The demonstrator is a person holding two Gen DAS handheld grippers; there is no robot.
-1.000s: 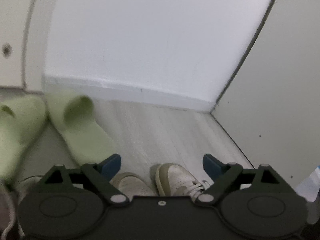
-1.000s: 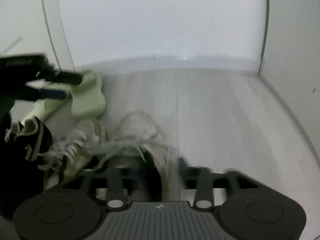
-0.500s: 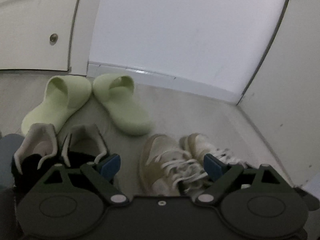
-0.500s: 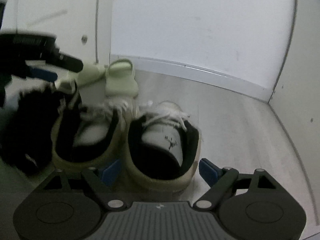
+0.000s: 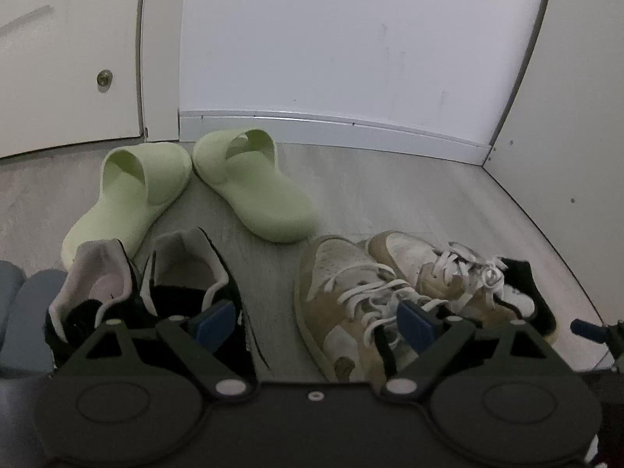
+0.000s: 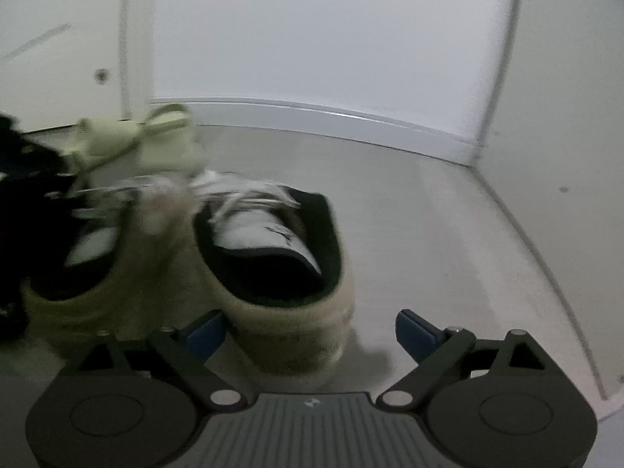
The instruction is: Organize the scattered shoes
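Corner of floor (image 5: 390,195), wall (image 5: 351,39) behind, door (image 5: 70,58) at left. Green slippers (image 5: 249,191) near skirting, black sneakers (image 5: 183,273) in front, tan sneakers (image 5: 351,292) paired at right. Left gripper (image 5: 312,319) wide, empty, over gap between pairs. Right gripper (image 6: 308,331) jaws opening, tan sneaker heel (image 6: 288,312) between, pads clear of it.

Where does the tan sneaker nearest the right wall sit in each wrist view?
Left wrist: tan sneaker at right of centre, toe pointing away, right of its mate.
Right wrist: centre, heel toward the camera, between the opening blue pads, untouched.
Shared landmark: baseboard.
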